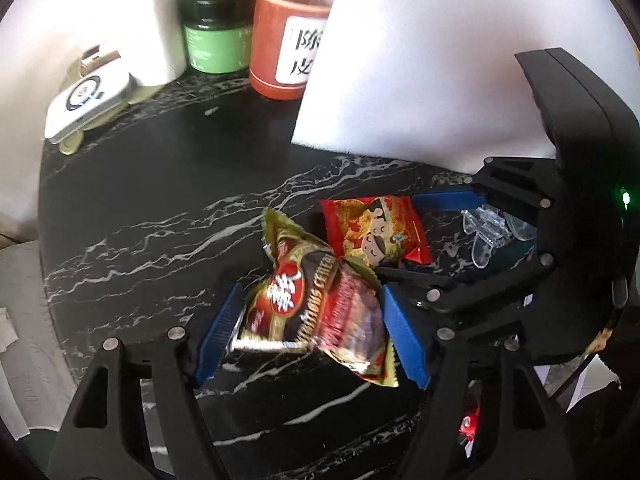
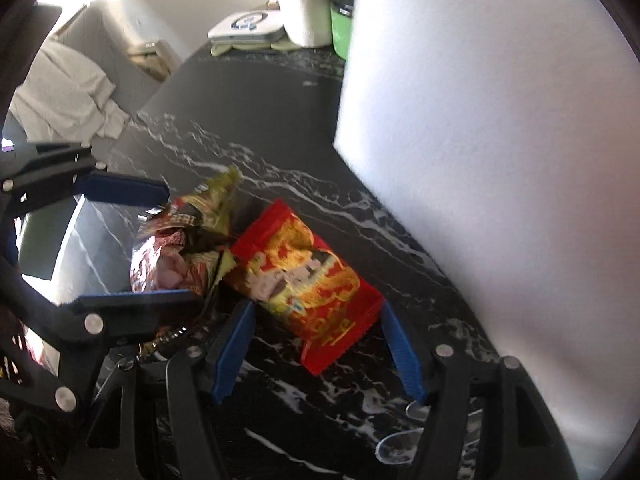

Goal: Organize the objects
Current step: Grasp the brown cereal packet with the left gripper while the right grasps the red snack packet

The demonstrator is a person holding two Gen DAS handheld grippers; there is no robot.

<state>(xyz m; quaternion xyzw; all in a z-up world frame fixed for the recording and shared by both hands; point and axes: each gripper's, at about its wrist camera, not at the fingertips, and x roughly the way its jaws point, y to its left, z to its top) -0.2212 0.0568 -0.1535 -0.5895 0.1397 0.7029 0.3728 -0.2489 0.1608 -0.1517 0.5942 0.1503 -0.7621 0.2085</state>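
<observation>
A dark gold-edged snack packet (image 1: pixel 316 304) lies on the black marble table (image 1: pixel 160 208) between the blue pads of my left gripper (image 1: pixel 310 332), which is open around it. The packet also shows in the right wrist view (image 2: pixel 180 248). A red snack packet (image 2: pixel 308 284) lies beside it, touching its corner, between the open pads of my right gripper (image 2: pixel 320 348). The red packet shows in the left wrist view (image 1: pixel 376 228), with my right gripper (image 1: pixel 424 236) behind it.
A large white foam block (image 1: pixel 420 72) stands at the back right. An orange-red jar (image 1: pixel 288 40), a green bottle (image 1: pixel 216 16), a white paper roll (image 1: pixel 156 20) and a small white device (image 1: pixel 88 100) stand at the back. A clear plastic clip (image 1: pixel 484 232) lies at right.
</observation>
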